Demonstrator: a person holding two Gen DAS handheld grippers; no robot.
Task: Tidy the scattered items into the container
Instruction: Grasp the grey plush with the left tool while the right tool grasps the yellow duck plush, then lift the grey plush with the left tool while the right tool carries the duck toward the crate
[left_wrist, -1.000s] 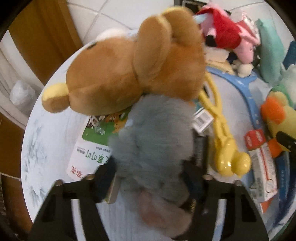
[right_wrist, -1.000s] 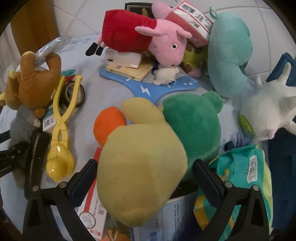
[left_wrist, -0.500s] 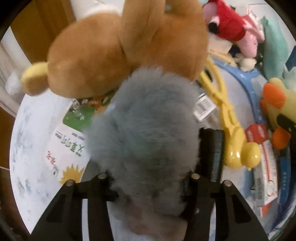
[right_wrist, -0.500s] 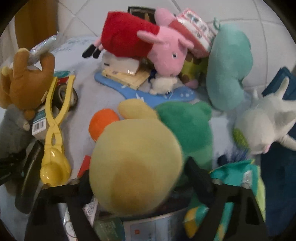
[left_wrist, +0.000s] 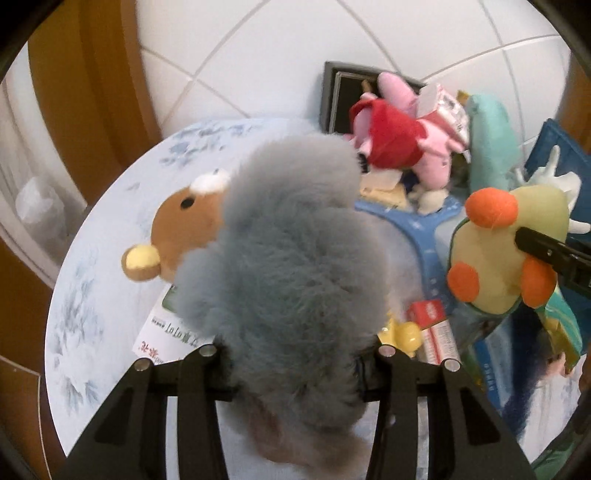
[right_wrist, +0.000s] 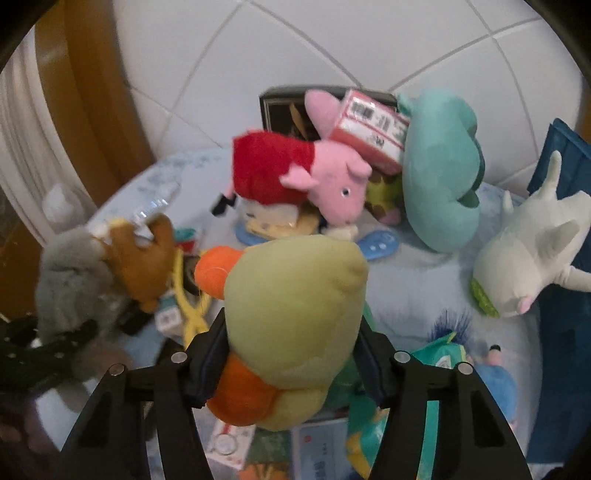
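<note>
Through the left wrist camera, our left gripper (left_wrist: 295, 363) is clamped on the grey plush (left_wrist: 291, 251), its long axis running forward along the fingers, raised above the round table (left_wrist: 99, 236). The blue container (left_wrist: 554, 155) lies far right of it.

Through the right wrist camera, our right gripper (right_wrist: 291, 354) squeezes the yellow duck plush (right_wrist: 295, 314), lifted; the container (right_wrist: 565, 155) sits to its right, nearer this hand.

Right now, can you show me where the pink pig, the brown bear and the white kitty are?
pink pig (right_wrist: 332, 181), right wrist view, on its pink head.
brown bear (left_wrist: 181, 225), left wrist view, on its face.
white kitty (right_wrist: 532, 254), right wrist view, on its body.
</note>
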